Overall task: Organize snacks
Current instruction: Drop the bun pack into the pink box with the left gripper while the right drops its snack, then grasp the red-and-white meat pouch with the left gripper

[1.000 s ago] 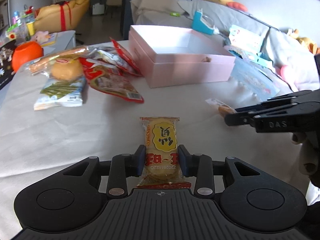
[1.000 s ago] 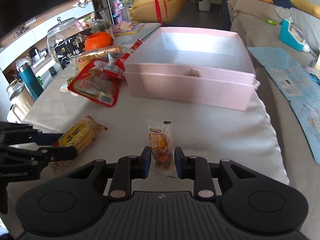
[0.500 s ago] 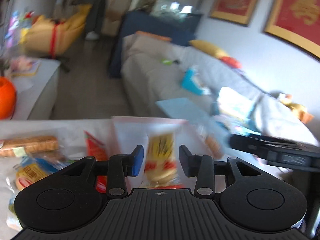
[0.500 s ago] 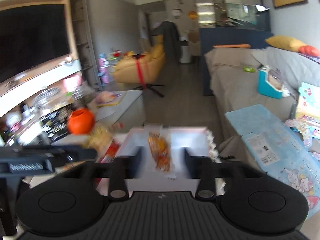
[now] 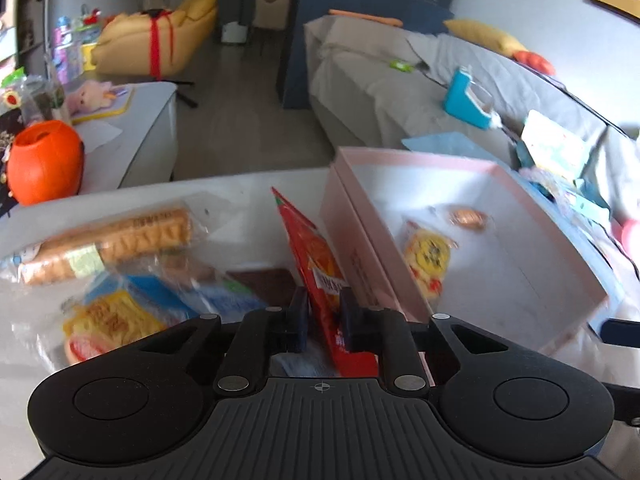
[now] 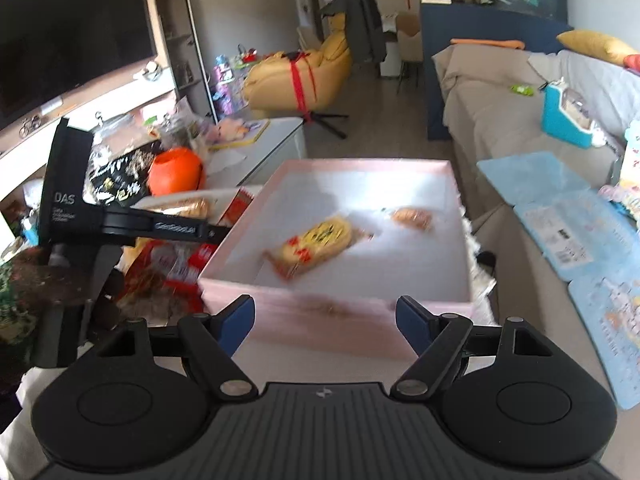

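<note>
We find the left gripper [image 5: 323, 322] with jaws clamped on a red snack pouch [image 5: 316, 264] standing edge-up between them, beside the pink box [image 5: 360, 256]. Light, crinkly, slippery film; hold a flat seam. Right gripper [image 6: 325, 324] jaws wide, empty. The pouch's lower end is hidden.

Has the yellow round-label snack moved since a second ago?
Yes. The yellow snack left the table in front of the pink box and now lies inside it.
</note>
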The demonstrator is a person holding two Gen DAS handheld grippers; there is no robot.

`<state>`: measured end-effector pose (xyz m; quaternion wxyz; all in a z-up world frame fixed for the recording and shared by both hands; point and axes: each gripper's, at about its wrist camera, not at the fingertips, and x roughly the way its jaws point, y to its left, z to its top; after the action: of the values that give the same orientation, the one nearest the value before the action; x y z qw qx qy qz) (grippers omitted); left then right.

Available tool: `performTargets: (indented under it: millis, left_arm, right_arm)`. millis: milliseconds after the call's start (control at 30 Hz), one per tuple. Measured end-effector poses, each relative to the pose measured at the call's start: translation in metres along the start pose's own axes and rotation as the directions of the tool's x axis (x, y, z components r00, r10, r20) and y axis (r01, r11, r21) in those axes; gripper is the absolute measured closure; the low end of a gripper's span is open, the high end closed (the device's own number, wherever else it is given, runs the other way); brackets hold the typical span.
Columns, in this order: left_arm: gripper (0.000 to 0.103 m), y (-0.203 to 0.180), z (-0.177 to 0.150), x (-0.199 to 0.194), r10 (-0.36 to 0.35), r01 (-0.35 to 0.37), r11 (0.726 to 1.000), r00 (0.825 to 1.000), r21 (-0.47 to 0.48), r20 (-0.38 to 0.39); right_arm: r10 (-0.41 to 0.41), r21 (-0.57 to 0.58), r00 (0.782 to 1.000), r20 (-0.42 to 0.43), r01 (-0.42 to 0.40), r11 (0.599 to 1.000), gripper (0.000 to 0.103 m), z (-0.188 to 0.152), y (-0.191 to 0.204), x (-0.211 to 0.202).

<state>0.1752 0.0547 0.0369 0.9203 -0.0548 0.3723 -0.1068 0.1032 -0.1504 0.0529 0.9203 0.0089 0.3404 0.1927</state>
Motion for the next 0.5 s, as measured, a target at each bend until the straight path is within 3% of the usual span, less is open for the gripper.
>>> performTargets:
  millis: [67,300,500]
  left_arm:
    - [0.083,0.002,-0.016,-0.014,-0.034,0.034,0.999,0.999,0.022,0.017]
    - [0.085,-0.001,-0.050,-0.070,-0.011,0.007,0.998,0.999,0.067,0.047]
    - [0.084,0.019,-0.082,-0.098,-0.041,0.042,0.998,0.999,-0.041,0.029]
  right_arm:
    - [0.014,-0.012,1.000,-0.017,-0.014,1.000,0.025,-0.005,0.006,0.002]
    - [0.070,-0.063,0.996,-0.054,-0.074,0.995,0.025,-0.015,0.028,0.007]
    - [0.142,-0.056,0.986,-0.092,-0.148,0.987,0.025,-0.014,0.054,0.021]
